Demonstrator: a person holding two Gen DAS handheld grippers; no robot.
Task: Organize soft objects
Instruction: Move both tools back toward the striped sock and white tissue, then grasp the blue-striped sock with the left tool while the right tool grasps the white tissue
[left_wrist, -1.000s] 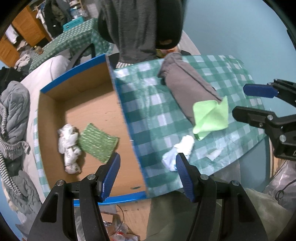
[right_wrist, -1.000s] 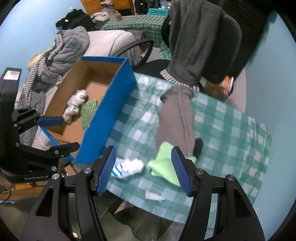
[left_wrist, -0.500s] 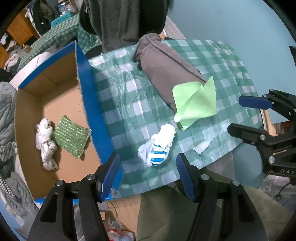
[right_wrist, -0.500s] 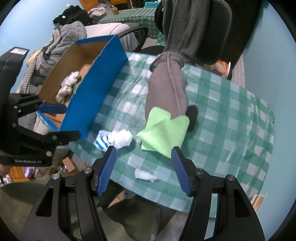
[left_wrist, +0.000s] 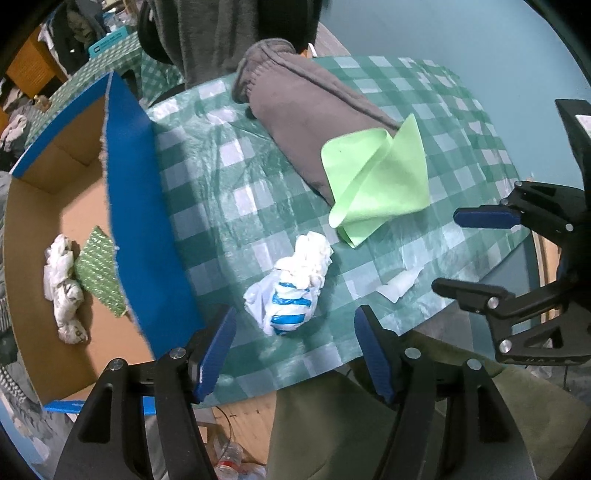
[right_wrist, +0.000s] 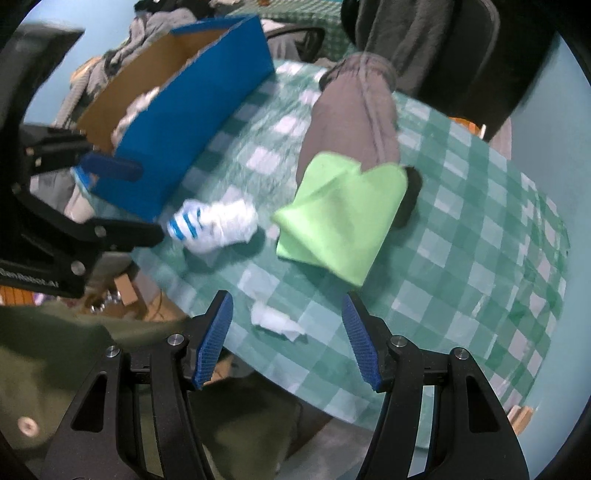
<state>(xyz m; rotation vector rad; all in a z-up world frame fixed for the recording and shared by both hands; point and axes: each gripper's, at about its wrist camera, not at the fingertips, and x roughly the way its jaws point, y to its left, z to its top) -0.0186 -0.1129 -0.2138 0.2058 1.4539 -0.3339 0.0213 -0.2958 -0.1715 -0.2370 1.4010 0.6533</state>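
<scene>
L tool (left_wrist: 295, 350) moved nearer sock (left_wrist: 295, 284) | box sponge (left_wrist: 99, 273): L-view only

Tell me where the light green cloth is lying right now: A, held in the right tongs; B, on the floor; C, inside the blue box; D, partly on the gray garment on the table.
D: the light green cloth overlaps the gray garment on the checkered table.

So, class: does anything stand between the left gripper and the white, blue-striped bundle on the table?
Nothing visible does. The left gripper is open, with the blue-striped bundle lying just ahead of its fingertips on the checked tablecloth. The blue box wall stands off to one side, the green cloth farther back.
</scene>
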